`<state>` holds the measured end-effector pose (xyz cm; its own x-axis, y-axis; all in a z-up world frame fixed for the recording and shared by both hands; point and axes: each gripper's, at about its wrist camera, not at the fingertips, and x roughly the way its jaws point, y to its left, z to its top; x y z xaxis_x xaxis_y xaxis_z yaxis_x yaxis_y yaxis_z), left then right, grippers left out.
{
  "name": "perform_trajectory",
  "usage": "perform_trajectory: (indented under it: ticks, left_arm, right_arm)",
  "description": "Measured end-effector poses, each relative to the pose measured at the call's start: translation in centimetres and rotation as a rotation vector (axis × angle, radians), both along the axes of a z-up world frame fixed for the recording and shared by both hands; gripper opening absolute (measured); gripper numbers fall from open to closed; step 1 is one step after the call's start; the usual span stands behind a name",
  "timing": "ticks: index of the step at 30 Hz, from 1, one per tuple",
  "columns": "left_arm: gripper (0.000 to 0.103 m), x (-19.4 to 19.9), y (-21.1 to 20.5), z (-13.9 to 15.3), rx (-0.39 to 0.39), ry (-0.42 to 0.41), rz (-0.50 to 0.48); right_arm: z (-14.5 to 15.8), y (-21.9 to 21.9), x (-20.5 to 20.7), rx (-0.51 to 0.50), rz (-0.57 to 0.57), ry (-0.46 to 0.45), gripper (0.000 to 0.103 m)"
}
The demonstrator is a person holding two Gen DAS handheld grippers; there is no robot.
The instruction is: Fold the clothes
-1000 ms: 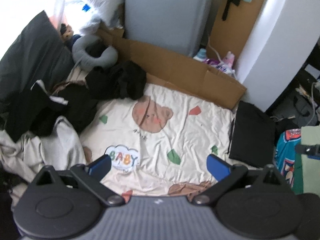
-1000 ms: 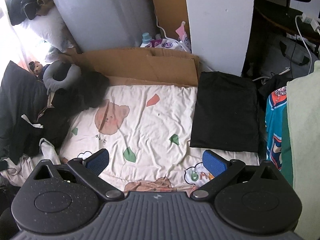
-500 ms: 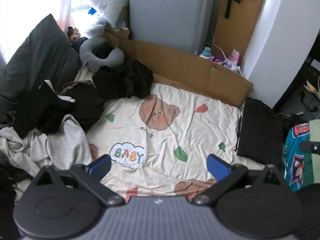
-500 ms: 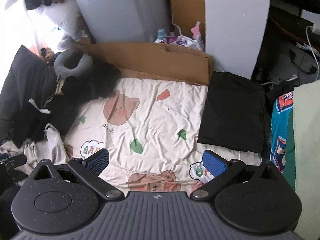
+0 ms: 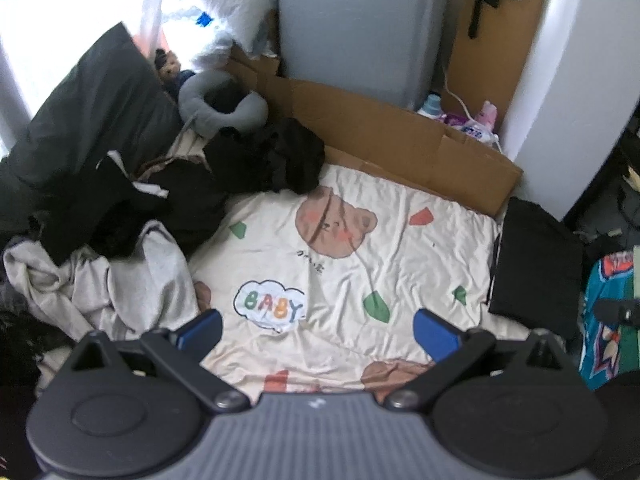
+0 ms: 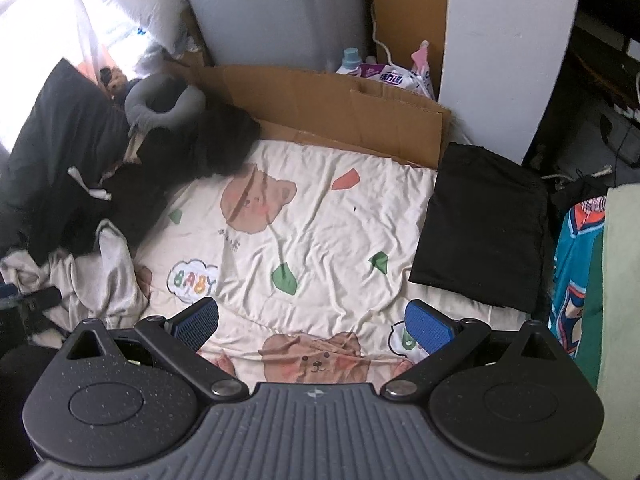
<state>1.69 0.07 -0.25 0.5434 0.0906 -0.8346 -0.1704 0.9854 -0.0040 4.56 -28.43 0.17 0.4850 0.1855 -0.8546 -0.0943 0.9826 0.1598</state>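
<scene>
Right now both grippers hang above a cream bedsheet (image 5: 400,248) printed with bears, green leaves and a "BABY" cloud, and neither holds anything. On the left gripper (image 5: 318,328) the blue-padded fingers (image 5: 202,326) stand wide apart over the sheet's near edge. The right gripper (image 6: 312,320) shows the same: its fingers (image 6: 428,326) are spread wide and empty, with a bear print between them at the near edge.

The clothes to fold lie heaped along the sheet's left edge. A rumpled grey-white garment (image 5: 120,280) sits at the near left corner, touching the sheet, and the left gripper is just beside it. Behind it a tangle of black clothes (image 5: 192,192) runs toward the far left corner, where another black bundle (image 5: 288,156) spills onto the sheet next to a bear's head. A grey neck pillow (image 5: 220,104) rests behind that bundle, with a dark pillow (image 5: 88,108) leaning at the far left.

At the sheet's right edge lies a folded black garment (image 6: 484,224), flat and neat, overlapping the sheet. A brown cardboard sheet (image 6: 340,112) stands along the far edge. Past the folded piece, at the right, hangs a teal patterned cloth (image 6: 572,272)
</scene>
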Motion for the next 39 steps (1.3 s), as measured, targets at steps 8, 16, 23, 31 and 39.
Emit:
perform_trajectory:
  ticks: [8, 16, 23, 31, 39]
  left_arm:
    - [0.102, -0.10, 0.27, -0.11, -0.006, 0.001, 0.007]
    - [0.102, -0.02, 0.71, -0.16, -0.007, 0.010, 0.015]
    - [0.102, 0.06, 0.86, -0.12, 0.012, 0.015, 0.019]
    - [0.102, -0.06, 0.74, -0.02, 0.052, 0.010, 0.023]
    - [0.100, -0.04, 0.64, 0.00, 0.056, 0.010, 0.018]
  right_arm:
    - [0.00, -0.29, 0.07, -0.001, 0.001, 0.000, 0.102]
    - [-0.17, -0.62, 0.27, 0.026, 0.001, 0.016, 0.102]
    - [-0.26, -0.70, 0.36, 0.034, 0.001, 0.025, 0.102]
    - [-0.28, -0.80, 0.44, 0.042, 0.003, 0.029, 0.102]
    - [-0.31, -0.91, 0.44, 0.046, 0.004, 0.032, 0.102]
